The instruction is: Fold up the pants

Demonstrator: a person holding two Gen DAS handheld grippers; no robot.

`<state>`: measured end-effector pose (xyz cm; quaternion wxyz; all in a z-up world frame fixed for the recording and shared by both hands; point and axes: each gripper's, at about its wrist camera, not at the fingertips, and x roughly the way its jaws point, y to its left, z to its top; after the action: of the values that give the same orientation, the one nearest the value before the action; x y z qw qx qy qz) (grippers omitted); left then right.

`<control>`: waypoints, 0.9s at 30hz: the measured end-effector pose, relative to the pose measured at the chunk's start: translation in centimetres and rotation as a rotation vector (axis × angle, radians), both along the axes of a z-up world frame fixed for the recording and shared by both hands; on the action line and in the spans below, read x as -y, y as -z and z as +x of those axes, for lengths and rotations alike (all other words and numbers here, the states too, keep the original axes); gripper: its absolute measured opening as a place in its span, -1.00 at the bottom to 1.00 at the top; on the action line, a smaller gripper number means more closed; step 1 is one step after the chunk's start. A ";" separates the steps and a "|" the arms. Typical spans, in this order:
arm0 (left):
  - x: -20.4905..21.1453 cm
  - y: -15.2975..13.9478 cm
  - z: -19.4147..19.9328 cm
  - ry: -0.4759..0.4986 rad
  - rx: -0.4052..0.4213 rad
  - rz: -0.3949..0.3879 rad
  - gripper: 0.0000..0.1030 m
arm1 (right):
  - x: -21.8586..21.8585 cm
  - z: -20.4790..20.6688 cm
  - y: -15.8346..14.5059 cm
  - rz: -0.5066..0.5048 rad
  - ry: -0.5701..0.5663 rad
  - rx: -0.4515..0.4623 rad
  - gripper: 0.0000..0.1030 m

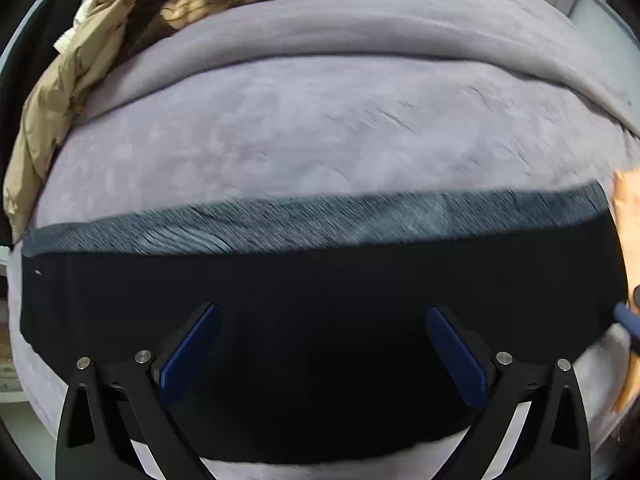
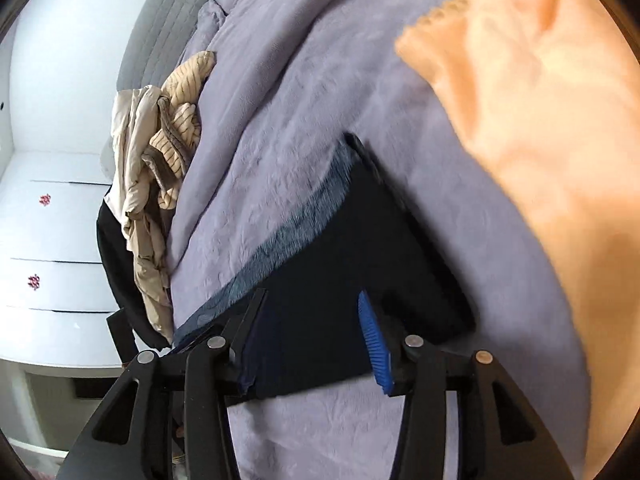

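The dark navy pants (image 1: pixel 320 292) lie folded flat on a lilac-grey bedspread (image 1: pixel 320 132), with a grey fleecy inner lining (image 1: pixel 280 224) showing along their far edge. My left gripper (image 1: pixel 322 320) is open, its blue pads spread wide just above the pants, holding nothing. In the right wrist view the pants (image 2: pixel 360 248) lie as a dark slab with the lining (image 2: pixel 288 240) on their left side. My right gripper (image 2: pixel 312 300) is open over the near end of the pants; a fold of dark cloth lies against its left finger (image 2: pixel 256 344).
A heap of beige and striped clothes (image 2: pixel 160 184) lies at the bed's left edge, also seen in the left wrist view (image 1: pixel 100 40). An orange blanket (image 2: pixel 540 120) covers the bed to the right. White drawers (image 2: pixel 48 240) stand beyond the bed.
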<state>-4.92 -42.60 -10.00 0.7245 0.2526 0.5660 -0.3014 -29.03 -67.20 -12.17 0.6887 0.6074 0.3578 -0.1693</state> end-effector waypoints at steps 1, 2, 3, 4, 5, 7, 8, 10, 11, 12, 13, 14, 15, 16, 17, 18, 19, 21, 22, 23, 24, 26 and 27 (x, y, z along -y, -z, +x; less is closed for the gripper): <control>0.5 0.5 -0.9 0.007 -0.012 -0.001 1.00 | -0.7 -0.8 0.5 0.012 0.017 -0.010 -0.04; 0.6 1.4 -1.7 0.009 -0.028 0.014 1.00 | -1.4 -1.6 1.2 0.012 0.037 -0.027 -0.04; 0.8 2.3 -2.2 0.007 -0.045 0.033 1.00 | -1.7 -2.0 1.9 0.015 0.055 -0.049 -0.04; 0.8 3.2 -2.6 0.001 -0.058 0.045 1.00 | -1.8 -2.3 2.6 0.026 0.075 -0.058 -0.04; 0.8 3.8 -2.9 0.001 -0.049 0.037 1.00 | -1.7 -2.7 3.3 0.030 0.098 -0.054 -0.04; 0.9 4.0 -3.3 0.003 -0.030 0.034 1.00 | -1.4 -3.1 3.7 0.016 0.124 -0.052 -0.04; 1.0 4.0 -3.3 0.004 -0.031 0.035 1.00 | -1.2 -3.2 3.9 0.017 0.142 -0.048 -0.04; 1.2 4.0 -3.8 0.008 -0.040 0.033 1.00 | -0.9 -2.9 4.3 0.013 0.155 -0.042 -0.04; 1.3 4.0 -3.6 0.013 -0.042 0.034 1.00 | -0.7 -2.6 4.5 0.007 0.155 -0.036 -0.04; 1.4 4.0 -3.5 0.017 -0.041 0.035 1.00 | -0.6 -2.4 4.5 0.011 0.152 -0.020 -0.04; 1.6 4.0 -3.4 0.018 -0.039 0.036 1.00 | -0.4 -2.1 4.3 0.019 0.147 0.020 0.00; 1.6 4.1 -2.9 0.015 -0.038 0.036 1.00 | -0.2 -1.5 3.8 0.017 0.141 0.071 0.00; 1.7 4.2 -2.6 0.013 -0.038 0.036 1.00 | -0.1 -1.1 3.3 0.011 0.131 0.102 0.00; 1.7 4.2 -2.8 0.011 -0.036 0.035 1.00 | -0.1 -0.7 3.2 0.002 0.114 0.118 0.00; 1.7 4.3 -2.8 0.011 -0.033 0.034 1.00 | -0.1 -0.5 3.5 -0.003 0.098 0.100 0.00; 1.8 4.4 -2.8 0.012 -0.031 0.033 1.00 | 0.0 -0.4 4.1 0.003 0.097 0.080 0.00; 1.7 4.4 -2.8 0.014 -0.030 0.032 1.00 | 0.1 -0.3 4.9 0.020 0.105 0.072 0.00; 1.4 4.1 -3.1 0.017 -0.045 0.034 0.86 | 0.5 0.0 6.1 0.068 0.131 0.088 -0.36; 0.9 3.5 -3.0 0.015 -0.059 0.025 0.69 | 0.6 0.2 6.3 0.091 0.138 0.104 -0.68; 1.0 2.6 -2.9 0.015 -0.063 0.010 0.30 | 0.6 0.3 5.9 0.096 0.153 0.132 -0.73; 1.1 1.8 -2.7 0.023 -0.065 -0.007 0.17 | 0.5 0.3 5.4 0.090 0.152 0.152 -0.73; 1.4 0.0 -2.3 0.029 -0.023 -0.059 0.17 | 0.3 0.5 3.7 0.062 0.121 0.186 -0.74; 2.1 -0.6 -2.2 0.043 0.011 -0.082 0.17 | 0.1 0.6 3.0 0.045 0.104 0.195 -0.74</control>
<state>-7.07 -44.71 -9.41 0.7308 0.2364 0.5435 -0.3386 -28.38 -67.35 -15.17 0.6966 0.6543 0.2606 -0.1368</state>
